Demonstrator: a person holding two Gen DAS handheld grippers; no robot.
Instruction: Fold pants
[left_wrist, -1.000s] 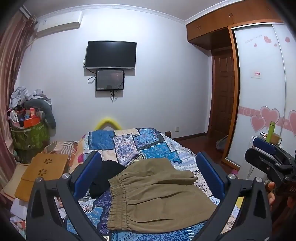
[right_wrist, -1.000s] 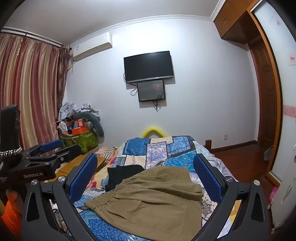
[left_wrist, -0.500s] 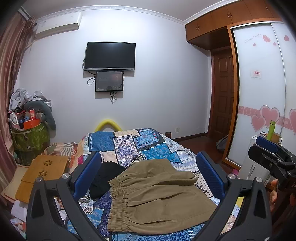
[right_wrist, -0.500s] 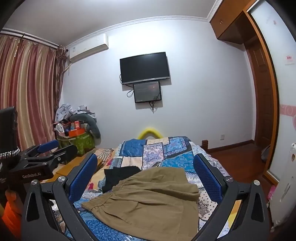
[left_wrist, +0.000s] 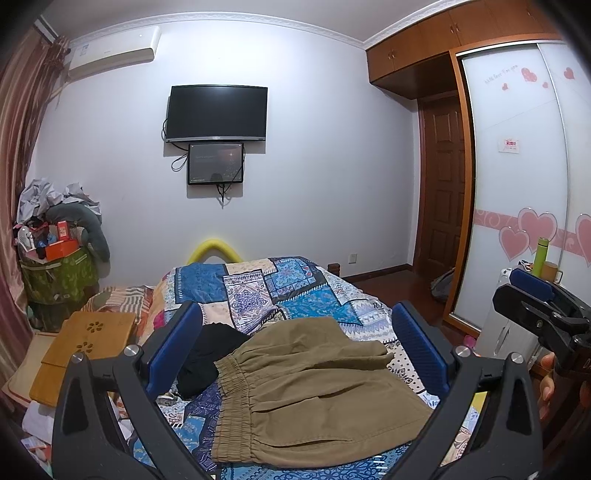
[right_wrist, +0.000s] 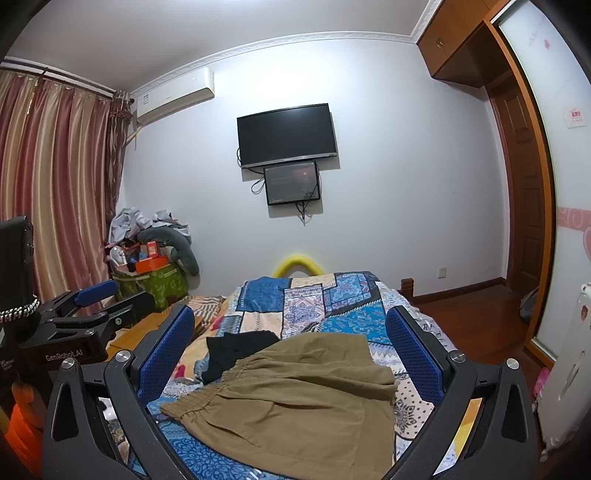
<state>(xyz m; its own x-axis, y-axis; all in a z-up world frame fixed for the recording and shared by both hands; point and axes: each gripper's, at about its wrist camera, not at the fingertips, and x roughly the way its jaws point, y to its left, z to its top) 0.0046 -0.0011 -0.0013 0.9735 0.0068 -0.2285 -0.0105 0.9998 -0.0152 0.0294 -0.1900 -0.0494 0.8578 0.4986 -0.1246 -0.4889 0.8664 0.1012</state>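
Note:
Khaki pants (left_wrist: 314, 384) lie folded on the patchwork bedspread (left_wrist: 280, 291), elastic waistband toward the left; they also show in the right wrist view (right_wrist: 295, 395). My left gripper (left_wrist: 297, 347) is open and empty, held above and in front of the pants. My right gripper (right_wrist: 290, 350) is open and empty too, also above the pants. The right gripper shows at the right edge of the left wrist view (left_wrist: 535, 299); the left gripper shows at the left of the right wrist view (right_wrist: 96, 306).
A black garment (left_wrist: 207, 358) lies on the bed left of the pants. A wooden lap table (left_wrist: 85, 343) and a green basket of clutter (left_wrist: 55, 273) stand left. A white wardrobe (left_wrist: 524, 184) and a door are right. A TV (left_wrist: 218, 112) hangs on the far wall.
Both grippers have tilted and lifted slightly, so the view has shifted a little. The pants have not moved. Both grippers stay open.

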